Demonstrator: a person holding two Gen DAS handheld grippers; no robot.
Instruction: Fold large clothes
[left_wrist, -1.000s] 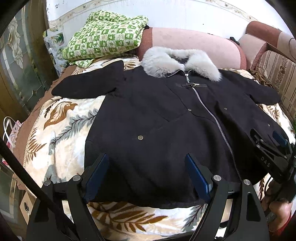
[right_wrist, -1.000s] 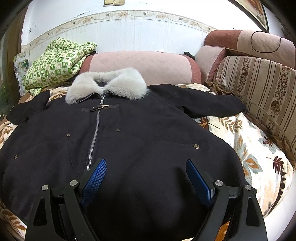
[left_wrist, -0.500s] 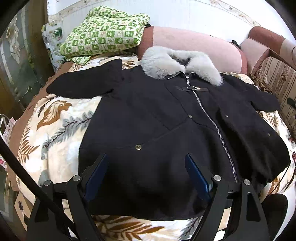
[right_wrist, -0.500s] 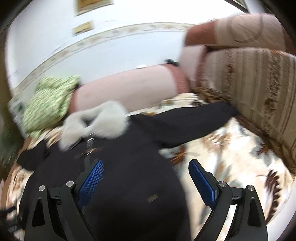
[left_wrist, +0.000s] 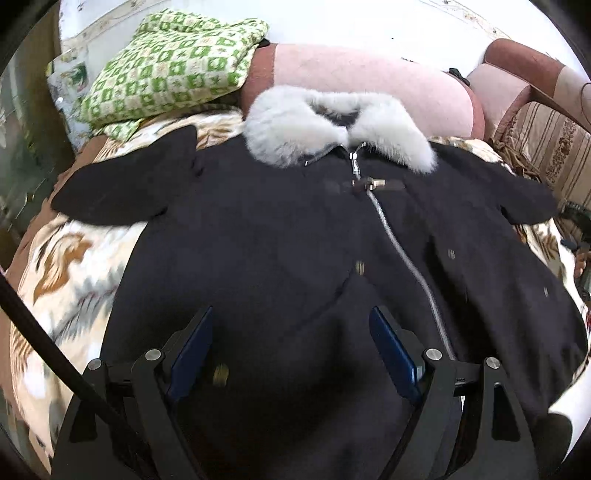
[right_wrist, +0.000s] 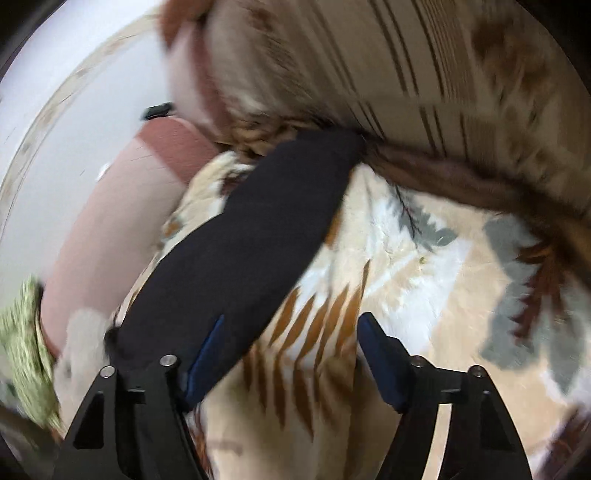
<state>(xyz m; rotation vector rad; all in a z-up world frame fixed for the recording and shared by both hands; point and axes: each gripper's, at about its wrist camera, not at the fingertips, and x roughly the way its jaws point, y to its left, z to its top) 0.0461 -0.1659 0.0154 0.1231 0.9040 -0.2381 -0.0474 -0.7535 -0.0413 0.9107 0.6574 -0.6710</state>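
Fingers spread wide on both tools: the left gripper (left_wrist: 290, 347) hovered over the lower front of the black coat (left_wrist: 295, 236), which lay flat and zipped on the leaf-print blanket (left_wrist: 70, 266), while the right gripper (right_wrist: 288, 354) hung empty near the outstretched right sleeve (right_wrist: 258, 236). A clean fold probably called for pinching that sleeve close to its cuff and carrying it straight across the chest.

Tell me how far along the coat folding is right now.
Done: the black coat lies spread flat on the leaf-print blanket, zipped. In hand: nothing; the left gripper is open above the hem and the right gripper is open near the right sleeve. Every fold remains.
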